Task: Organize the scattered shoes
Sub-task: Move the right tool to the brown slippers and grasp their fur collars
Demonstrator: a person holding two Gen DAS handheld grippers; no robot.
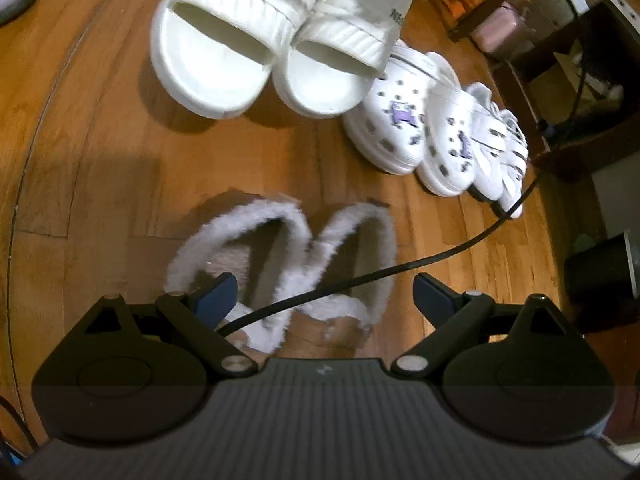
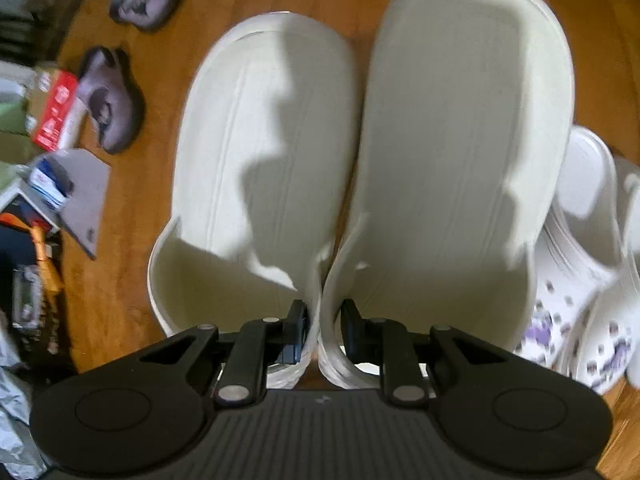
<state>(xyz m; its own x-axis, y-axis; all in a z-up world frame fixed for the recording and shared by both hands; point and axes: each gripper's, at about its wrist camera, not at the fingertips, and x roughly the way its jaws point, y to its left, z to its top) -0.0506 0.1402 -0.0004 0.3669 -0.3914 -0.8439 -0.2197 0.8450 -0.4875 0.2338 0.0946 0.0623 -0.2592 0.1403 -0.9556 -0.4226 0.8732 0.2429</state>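
Pair of white slides (image 2: 360,152) filling the middle of the right wrist view, soles toward the camera, side by side and touching. Pinched at their inner edges, lower centre of that frame, by the right hand-held gripper (image 2: 322,320), fingers close together on the two adjoining walls. Same slides in the left wrist view (image 1: 276,48) at upper centre, seen from the toe openings, tilted and raised off the wood floor (image 1: 80,140), shadow beneath them.

Only in the left wrist view: a pair of grey furry slippers (image 1: 288,264) at lower centre, blurred, lying on the floor just ahead of the left hand-held gripper (image 1: 325,292). Fingers spread wide, one over the left slipper's rim, the other over bare floor; nothing pinched. Black cable (image 1: 400,268) crossing in front of the slippers. To the right of the slides, a row along the floor: white clogs with purple charms (image 1: 404,136), then white sneakers (image 1: 500,152) at the row's far end. Dark furniture (image 1: 580,100) at upper right.

Only in the right wrist view: two dark grey clogs (image 2: 116,96) at upper left, apart from each other on the floor, and a heap of boxes and papers (image 2: 52,152) along the left edge. White clogs (image 2: 580,280) again at the right edge, just beside the slides.
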